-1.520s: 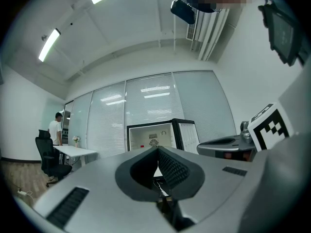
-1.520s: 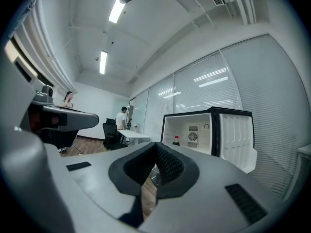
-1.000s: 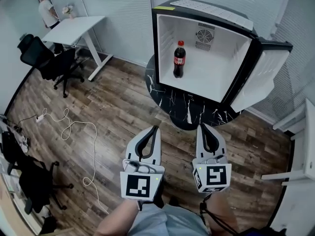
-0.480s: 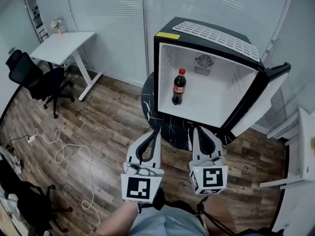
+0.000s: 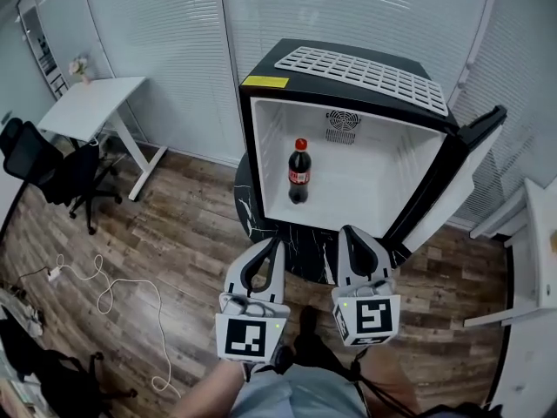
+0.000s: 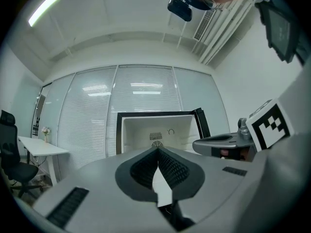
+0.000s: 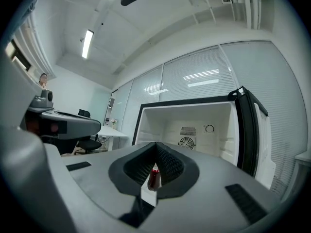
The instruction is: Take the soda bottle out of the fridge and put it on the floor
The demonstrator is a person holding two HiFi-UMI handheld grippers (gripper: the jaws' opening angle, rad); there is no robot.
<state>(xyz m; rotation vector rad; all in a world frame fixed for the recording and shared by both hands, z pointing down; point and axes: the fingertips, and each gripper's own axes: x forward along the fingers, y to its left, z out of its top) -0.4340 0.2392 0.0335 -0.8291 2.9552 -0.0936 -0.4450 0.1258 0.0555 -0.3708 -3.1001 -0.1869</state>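
Head view. The soda bottle (image 5: 298, 171) stands upright inside the open fridge (image 5: 348, 70), with the door (image 5: 448, 185) swung out at 3 o'clock. The left gripper (image 5: 277, 243) and right gripper (image 5: 348, 232), jaws together and empty, sit at 6 o'clock of the fridge, pointing toward 12 o'clock.

place: office | evidence: white desk (image 5: 90, 108), black swivel chair (image 5: 54, 169), glass walls with blinds (image 5: 165, 59), wood-plank floor (image 5: 178, 229)
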